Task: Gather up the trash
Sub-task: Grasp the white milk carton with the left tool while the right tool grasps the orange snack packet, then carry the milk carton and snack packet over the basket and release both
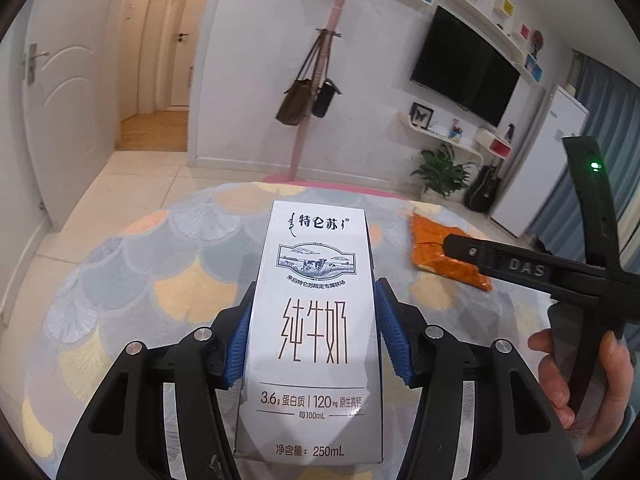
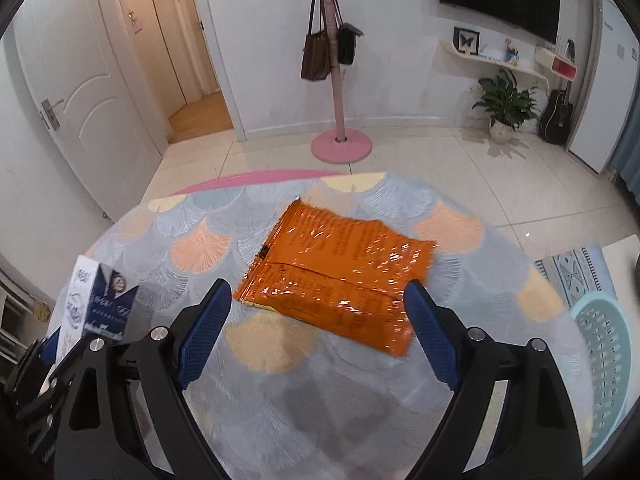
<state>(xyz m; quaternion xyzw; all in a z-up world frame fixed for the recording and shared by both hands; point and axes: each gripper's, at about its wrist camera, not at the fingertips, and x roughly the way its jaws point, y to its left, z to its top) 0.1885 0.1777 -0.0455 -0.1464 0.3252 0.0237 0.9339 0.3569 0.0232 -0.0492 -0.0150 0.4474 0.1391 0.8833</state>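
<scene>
Milk carton (image 1: 316, 332) already pinched between blue pads of left gripper (image 1: 316, 332), held above round patterned table (image 1: 132, 280). Orange wrapper (image 2: 340, 276) not yet collected: lies flat on table, just ahead of right gripper (image 2: 318, 312), near edge between its widely spread fingers, pads clear. Likely destination, teal basket (image 2: 604, 344), on floor right of table.

Matt printed cardboard milk carton (image 1: 316, 332), glossy crinkled orange foil packet (image 2: 340, 276), soft woven patterned tablecloth (image 2: 192, 248)
</scene>
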